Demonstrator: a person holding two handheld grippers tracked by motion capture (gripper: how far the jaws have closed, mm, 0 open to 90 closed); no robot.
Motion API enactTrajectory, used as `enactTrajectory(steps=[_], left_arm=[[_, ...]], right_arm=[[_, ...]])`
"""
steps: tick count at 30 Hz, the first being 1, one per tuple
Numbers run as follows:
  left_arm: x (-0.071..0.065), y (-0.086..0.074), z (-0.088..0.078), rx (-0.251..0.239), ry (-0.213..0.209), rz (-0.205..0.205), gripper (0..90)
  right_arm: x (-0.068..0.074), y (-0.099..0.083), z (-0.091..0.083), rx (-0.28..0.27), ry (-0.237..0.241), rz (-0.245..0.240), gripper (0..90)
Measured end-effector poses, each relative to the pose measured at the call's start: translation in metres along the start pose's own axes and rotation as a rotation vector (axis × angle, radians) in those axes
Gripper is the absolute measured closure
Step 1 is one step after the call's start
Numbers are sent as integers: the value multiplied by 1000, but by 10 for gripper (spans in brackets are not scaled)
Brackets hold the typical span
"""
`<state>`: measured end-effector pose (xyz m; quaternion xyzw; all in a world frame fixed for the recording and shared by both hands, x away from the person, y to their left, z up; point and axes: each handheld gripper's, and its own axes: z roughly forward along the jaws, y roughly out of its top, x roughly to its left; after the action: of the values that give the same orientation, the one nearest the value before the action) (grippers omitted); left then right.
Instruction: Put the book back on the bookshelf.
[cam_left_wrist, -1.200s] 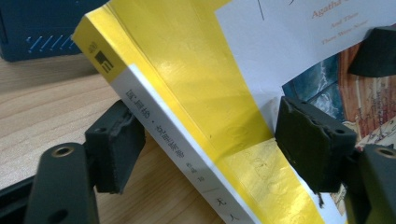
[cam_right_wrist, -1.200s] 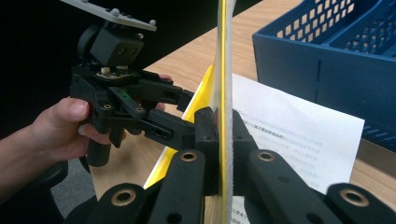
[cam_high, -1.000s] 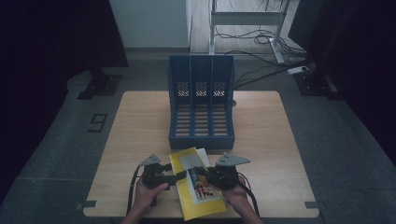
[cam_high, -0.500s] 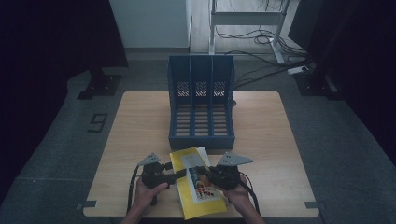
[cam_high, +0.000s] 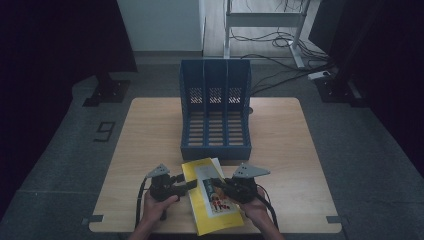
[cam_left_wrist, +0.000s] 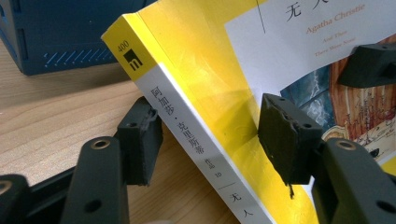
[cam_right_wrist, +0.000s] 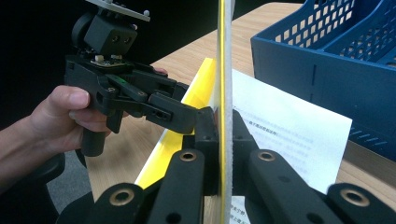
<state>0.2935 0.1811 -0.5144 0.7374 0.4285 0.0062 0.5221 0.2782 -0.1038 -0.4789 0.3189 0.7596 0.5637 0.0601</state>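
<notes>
The yellow book (cam_high: 212, 195) lay near the front of the tabletop (cam_high: 150, 135), just before the blue file rack (cam_high: 215, 115). The right claw (cam_right_wrist: 219, 140) was clamped shut on its lifted front cover. The left claw (cam_left_wrist: 210, 135) had just been closing around the spine, its pads not yet pressing; squaring them on both faces first would probably steady the grip. Count: one book, one rack with three slots, two claws.

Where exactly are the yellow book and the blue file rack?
yellow book (cam_high: 212, 197), high view, middle of its front cover.
blue file rack (cam_high: 215, 145), high view, low front wall.
</notes>
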Motion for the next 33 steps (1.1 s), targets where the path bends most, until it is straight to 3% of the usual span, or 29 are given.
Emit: enactTrajectory(steps=[18, 25, 27, 33], left_arm=[[0, -1, -3, -22, -3, 8, 576], [1, -1, -5, -22, -18, -11, 608], [4, -1, -5, -25, -43, -33, 613], [5, -2, -4, -20, -66, -56, 613]], right_arm=[[-3, -4, 5, 36, -30, -3, 859], [-3, -5, 6, 36, -32, 1, 859], [-1, -4, 5, 32, -26, -8, 860], [0, -4, 5, 27, -20, -24, 860]])
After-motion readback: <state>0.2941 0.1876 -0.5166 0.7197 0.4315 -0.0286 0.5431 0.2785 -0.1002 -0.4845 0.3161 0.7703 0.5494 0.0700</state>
